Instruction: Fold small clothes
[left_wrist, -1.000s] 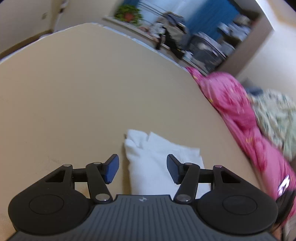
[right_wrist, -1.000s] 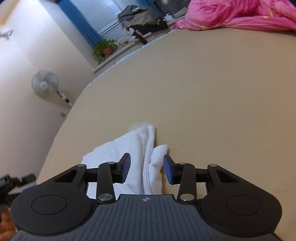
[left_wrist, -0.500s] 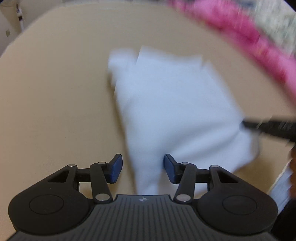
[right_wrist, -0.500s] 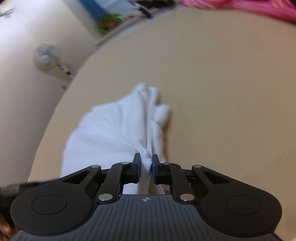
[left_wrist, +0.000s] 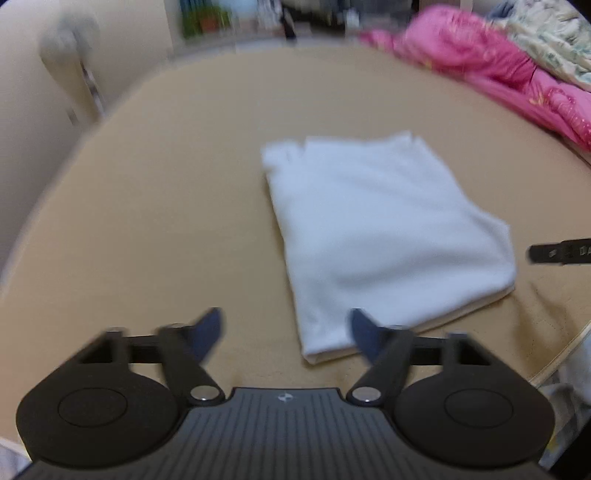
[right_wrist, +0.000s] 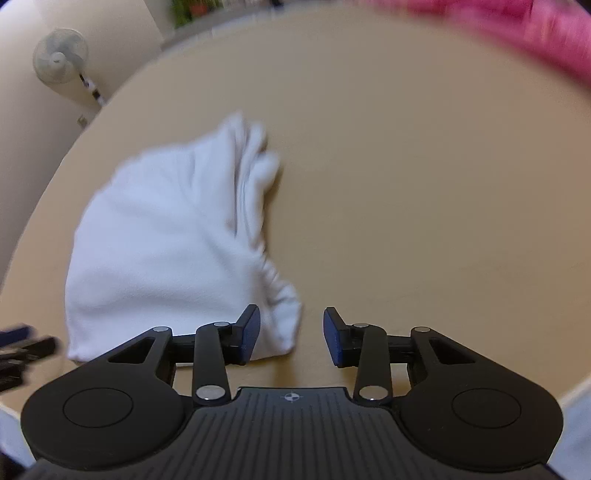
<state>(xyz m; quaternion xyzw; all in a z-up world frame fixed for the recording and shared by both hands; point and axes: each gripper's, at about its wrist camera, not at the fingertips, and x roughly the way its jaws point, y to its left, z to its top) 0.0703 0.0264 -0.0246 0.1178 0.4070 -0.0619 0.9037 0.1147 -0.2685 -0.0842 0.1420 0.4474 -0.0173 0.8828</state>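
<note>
Both the left gripper (left_wrist: 286, 334) and right gripper (right_wrist: 291, 334) have just spread open, releasing the white cloth (left_wrist: 380, 229).

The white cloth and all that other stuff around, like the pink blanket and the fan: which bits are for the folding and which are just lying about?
For the folding:
- white cloth, folded, flat on the tan surface
- left hand-held gripper, open
- right hand-held gripper, open

Just lying about:
- pink blanket
- patterned bedding
- fan
- plant, blurred

Pink bedding (right_wrist: 546, 33) smeared, cut by frame edge; fan (left_wrist: 70, 44) blurred; windowsill clutter unreadable.
</note>
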